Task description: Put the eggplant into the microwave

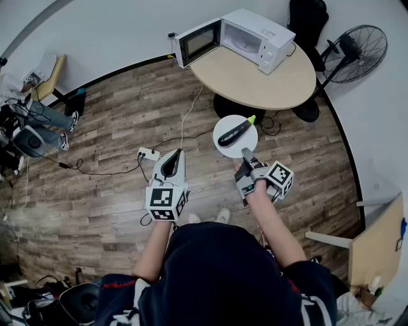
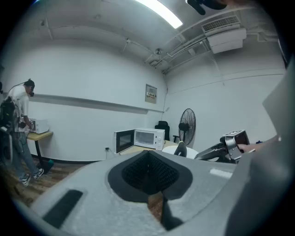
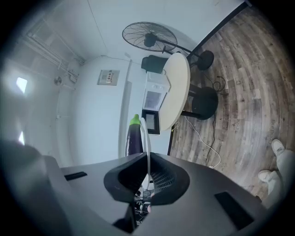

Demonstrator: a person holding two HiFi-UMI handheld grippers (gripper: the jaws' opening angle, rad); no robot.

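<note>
A dark purple eggplant (image 1: 234,130) with a green stem lies on a small white plate (image 1: 224,144), held in the air above the wooden floor. My right gripper (image 1: 245,153) is shut on the plate's near rim. In the right gripper view the plate's rim (image 3: 147,138) stands edge-on between the jaws, with the eggplant (image 3: 134,137) beside it. The white microwave (image 1: 245,38) sits on a round beige table (image 1: 268,83), door (image 1: 196,42) swung open. My left gripper (image 1: 176,155) is shut and holds nothing, left of the plate. From it I see the microwave (image 2: 146,138) ahead.
A standing fan (image 1: 356,46) and a black chair (image 1: 306,19) are behind the table. A white power strip (image 1: 148,153) and cables lie on the floor in front of me. A person (image 2: 18,124) stands at a far desk to the left.
</note>
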